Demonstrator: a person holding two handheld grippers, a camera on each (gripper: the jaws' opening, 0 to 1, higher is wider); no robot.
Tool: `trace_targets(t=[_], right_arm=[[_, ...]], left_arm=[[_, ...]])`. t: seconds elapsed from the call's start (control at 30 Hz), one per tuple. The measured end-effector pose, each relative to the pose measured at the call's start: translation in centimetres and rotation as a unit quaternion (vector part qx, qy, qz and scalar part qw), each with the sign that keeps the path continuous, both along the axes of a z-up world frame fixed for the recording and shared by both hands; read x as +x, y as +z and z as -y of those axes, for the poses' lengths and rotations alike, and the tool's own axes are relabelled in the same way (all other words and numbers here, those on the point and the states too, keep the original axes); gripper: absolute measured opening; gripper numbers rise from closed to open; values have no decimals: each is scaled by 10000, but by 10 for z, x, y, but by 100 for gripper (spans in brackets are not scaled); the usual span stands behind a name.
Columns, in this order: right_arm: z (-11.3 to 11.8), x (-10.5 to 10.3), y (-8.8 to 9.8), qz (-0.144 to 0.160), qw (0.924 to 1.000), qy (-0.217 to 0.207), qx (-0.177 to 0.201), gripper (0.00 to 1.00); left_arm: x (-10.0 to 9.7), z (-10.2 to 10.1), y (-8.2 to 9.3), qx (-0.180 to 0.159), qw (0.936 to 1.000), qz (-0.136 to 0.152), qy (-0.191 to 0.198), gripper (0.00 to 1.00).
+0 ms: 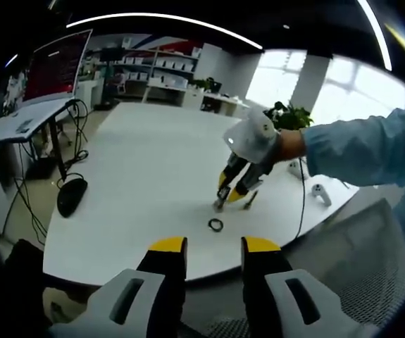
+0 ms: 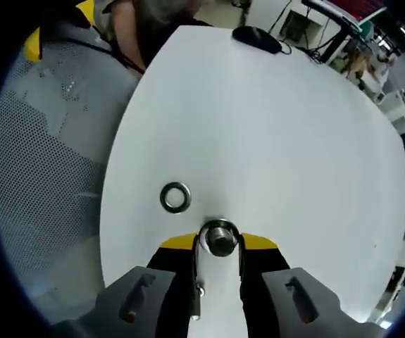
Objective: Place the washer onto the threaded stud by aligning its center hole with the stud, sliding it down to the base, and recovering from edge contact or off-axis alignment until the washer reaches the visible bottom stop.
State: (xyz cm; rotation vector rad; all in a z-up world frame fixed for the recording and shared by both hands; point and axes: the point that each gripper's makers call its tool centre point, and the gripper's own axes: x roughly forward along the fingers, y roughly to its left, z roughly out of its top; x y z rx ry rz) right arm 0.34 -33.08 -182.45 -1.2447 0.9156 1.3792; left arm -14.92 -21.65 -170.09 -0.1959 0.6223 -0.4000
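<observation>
A metal washer (image 1: 216, 224) lies flat on the white table (image 1: 146, 176) near its front edge. In the right gripper view the washer (image 2: 175, 197) rests just left of and beyond my right gripper (image 2: 220, 243). That gripper is shut on the threaded stud (image 2: 220, 238), which I see end-on as a round metal head between the yellow tips. In the left gripper view the right gripper (image 1: 225, 202) points down at the table just behind the washer, held by a gloved hand. My left gripper (image 1: 214, 248) hovers off the table's front edge, open and holding nothing.
A black mouse (image 1: 72, 196) lies at the table's left edge. A small white device (image 1: 320, 191) and a cable sit at the right. A grey mesh chair (image 2: 47, 176) stands by the table's edge. A desk with a monitor (image 1: 54, 67) stands far left.
</observation>
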Motion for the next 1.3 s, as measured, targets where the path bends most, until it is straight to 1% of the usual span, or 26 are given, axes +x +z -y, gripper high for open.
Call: trace_targets(t=[0.23,0.6,0.97,1.0,1.03,1.07,1.1,1.2,1.23,1.3], right_arm=[[0,-1,-10,-83,9999,-1,-84,23],[-1,-3,-18,-120,9997,3,-196,23],[0,-4,-16,-190,9995,-136,-190,24],[0,-4,-16,-190,9996,-118,-177,24],[-3,-4,-14,-143,9999,-20,-62,24],[-3,-4,-14,-148,9999,14,-37,25],[-3,-4,-13,-155,9999,-29,-20,25],[-5,2,-8,-51,9999,-90,100,38],[-5,4,-6,-6,9999,-86,112,40],[-6,5,1,22,9998,-90,193,40]], left_arm=[[0,0,0,-23,10000,-7,26,30],[0,0,0,-34,10000,-7,34,30],[0,-1,0,-44,10000,-2,43,30],[0,-1,0,-46,10000,-2,43,30],[0,-1,0,-46,10000,-4,39,30],[0,0,0,-52,10000,-6,28,30],[0,0,0,-63,10000,-9,25,30],[0,0,0,-65,10000,-7,23,30],[0,0,0,-66,10000,-7,24,30],[0,0,0,-66,10000,-6,23,30]])
